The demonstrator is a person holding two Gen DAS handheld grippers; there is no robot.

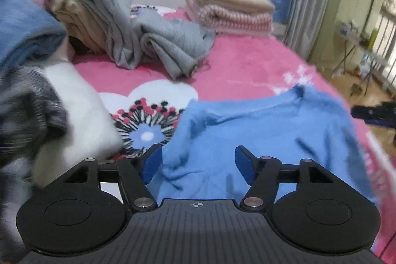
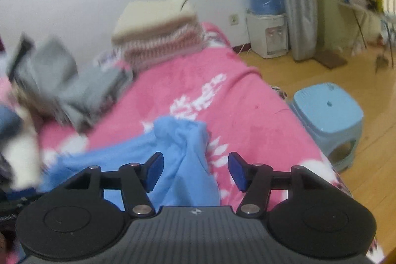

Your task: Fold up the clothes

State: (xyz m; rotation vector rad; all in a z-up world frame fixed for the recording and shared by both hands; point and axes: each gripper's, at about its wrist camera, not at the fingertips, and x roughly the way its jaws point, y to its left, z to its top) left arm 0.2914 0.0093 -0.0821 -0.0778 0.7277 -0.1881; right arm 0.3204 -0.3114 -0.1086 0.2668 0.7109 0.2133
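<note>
Both grippers, left (image 1: pixel 198 161) and right (image 2: pixel 195 171), spread wide and empty over the rumpled blue top (image 1: pixel 259 130) near us on the bed (image 1: pixel 247 58); we pinch single-layer edges, pull flat, then crease.

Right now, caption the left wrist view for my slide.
Open left claw above a light blue sweater on the pink bedspread, folded stack behind.

A bed covered by a pink fleece blanket with white and black flower prints (image 1: pixel 247 61) carries everything. On it lie a crumpled light-blue fuzzy sweater (image 1: pixel 259 140) at the near edge, loose grey knit garments (image 1: pixel 173 46) farther back beside a heap of beige, grey and black clothes (image 1: pixel 86 9), and a folded stack of cream and pink-striped knitwear (image 1: pixel 230 6) by the wall.
</note>
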